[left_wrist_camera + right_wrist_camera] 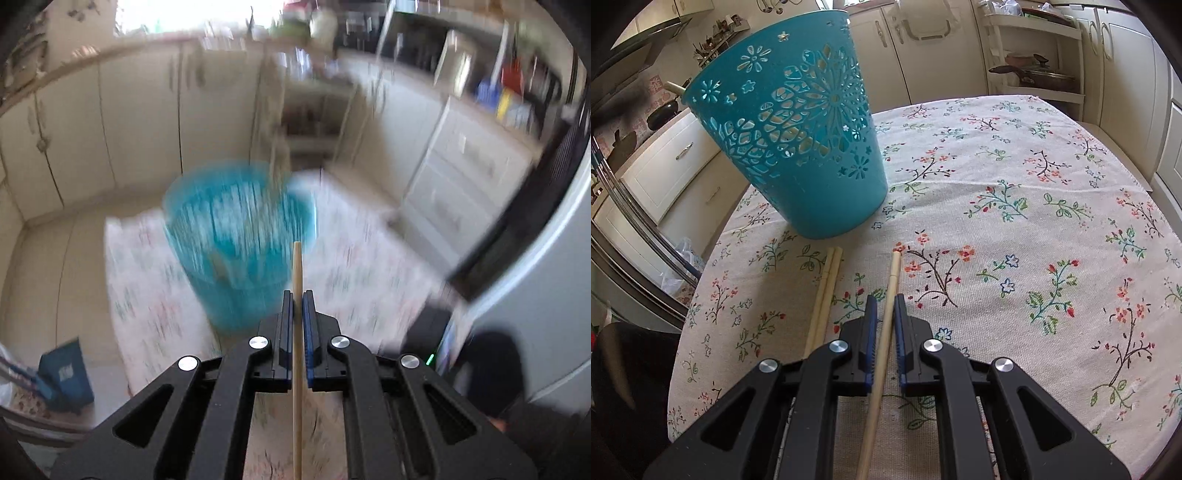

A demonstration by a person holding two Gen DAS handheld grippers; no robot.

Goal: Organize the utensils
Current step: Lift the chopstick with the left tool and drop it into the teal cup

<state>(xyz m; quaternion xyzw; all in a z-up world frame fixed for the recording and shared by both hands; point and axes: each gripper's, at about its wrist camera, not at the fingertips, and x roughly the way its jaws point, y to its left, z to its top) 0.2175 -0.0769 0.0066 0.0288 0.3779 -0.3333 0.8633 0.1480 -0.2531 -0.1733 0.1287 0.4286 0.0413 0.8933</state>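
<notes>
A blue perforated plastic basket (798, 133) stands on the floral tablecloth (1015, 221). It is blurred in the left wrist view (236, 236), below and ahead of my left gripper (297, 295). My left gripper is shut on a wooden chopstick (297, 332) and holds it above the table. My right gripper (885, 299) is shut on another chopstick (890, 295), low over the cloth, just in front of the basket. Two more chopsticks (825, 291) lie side by side on the cloth to its left.
Cream kitchen cabinets (923, 55) and an open shelf with pans (1034, 70) stand behind the table. A drawer unit (461, 177) is at the right in the left wrist view. A blue bag (66, 373) sits on the floor at left.
</notes>
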